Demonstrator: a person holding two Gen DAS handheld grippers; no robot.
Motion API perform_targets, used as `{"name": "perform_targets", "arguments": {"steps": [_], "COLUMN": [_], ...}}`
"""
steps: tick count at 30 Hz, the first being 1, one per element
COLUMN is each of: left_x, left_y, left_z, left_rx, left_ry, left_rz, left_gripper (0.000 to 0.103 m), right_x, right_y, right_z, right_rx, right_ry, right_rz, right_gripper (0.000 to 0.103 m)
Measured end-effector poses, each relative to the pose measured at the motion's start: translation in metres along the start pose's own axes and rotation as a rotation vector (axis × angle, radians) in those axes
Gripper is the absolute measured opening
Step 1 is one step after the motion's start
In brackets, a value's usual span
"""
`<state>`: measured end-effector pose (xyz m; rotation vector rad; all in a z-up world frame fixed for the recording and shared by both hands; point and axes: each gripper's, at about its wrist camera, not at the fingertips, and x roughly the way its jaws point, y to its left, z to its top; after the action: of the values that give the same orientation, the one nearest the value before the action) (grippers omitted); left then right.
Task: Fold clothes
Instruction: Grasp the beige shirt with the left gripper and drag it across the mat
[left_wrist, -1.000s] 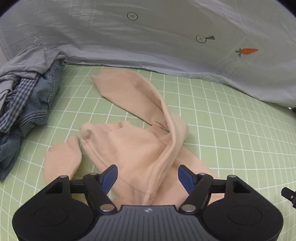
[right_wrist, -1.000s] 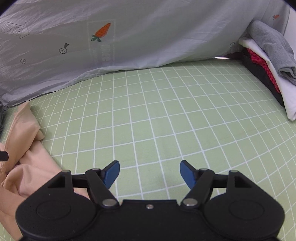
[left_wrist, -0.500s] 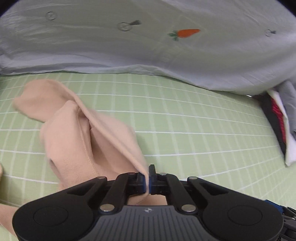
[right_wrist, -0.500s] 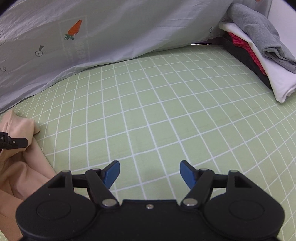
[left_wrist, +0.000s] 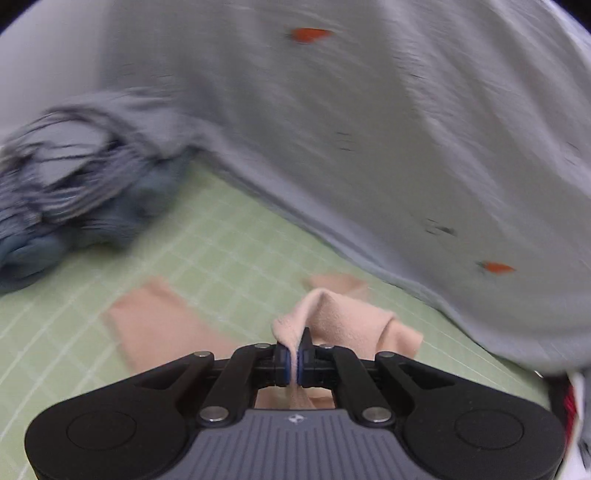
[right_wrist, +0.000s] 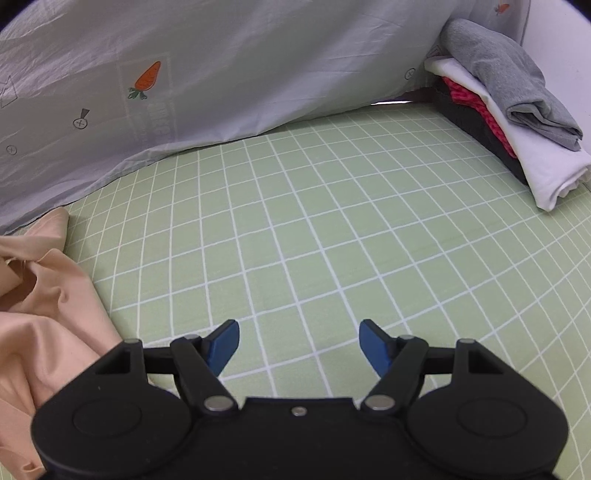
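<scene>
Fabric of the peach garment (left_wrist: 332, 321) sat pinched in my left gripper (left_wrist: 293, 360), the rest trailing on the green mat (right_wrist: 332, 229) — my right gripper (right_wrist: 299, 341) gaped empty; I judged a slow, taut pull best.

A second ago the left gripper (left_wrist: 293, 360) stood with its blue pads wide apart over the crumpled peach fabric garment (left_wrist: 332, 321); half a second ago they had closed on a fold of it, and now that pinched fold stands up in a peak between them. The left wrist view has swung and is smeared with motion: the heap of blue denim and checked clothes (left_wrist: 74, 192), out of frame half a second ago, fills the upper left again. In the right wrist view the peach garment (right_wrist: 44, 314) reaches further in from the left edge, and the black gripper tip seen there earlier is gone.
</scene>
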<state>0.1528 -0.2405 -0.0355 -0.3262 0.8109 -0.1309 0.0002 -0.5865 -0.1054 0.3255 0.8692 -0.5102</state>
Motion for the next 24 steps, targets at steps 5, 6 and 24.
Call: {"name": "perform_targets", "arguments": {"steps": [5, 6, 24], "left_x": [-0.001, -0.001, 0.017], "left_y": [0.019, 0.022, 0.005], "left_z": [-0.002, -0.002, -0.002], "left_rx": [-0.020, -0.024, 0.087], "left_ry": [0.015, 0.018, 0.042], "left_rz": [0.130, 0.156, 0.405], "left_gripper": [0.020, 0.027, 0.084], "right_x": [0.000, -0.001, 0.009], "right_y": [0.017, 0.019, 0.003], "right_z": [-0.001, -0.002, 0.005], "right_rx": [-0.057, -0.063, 0.013], "right_ry": [0.000, -0.001, 0.028], "right_rz": [0.017, 0.015, -0.005], "right_gripper": [0.073, 0.073, 0.076]}}
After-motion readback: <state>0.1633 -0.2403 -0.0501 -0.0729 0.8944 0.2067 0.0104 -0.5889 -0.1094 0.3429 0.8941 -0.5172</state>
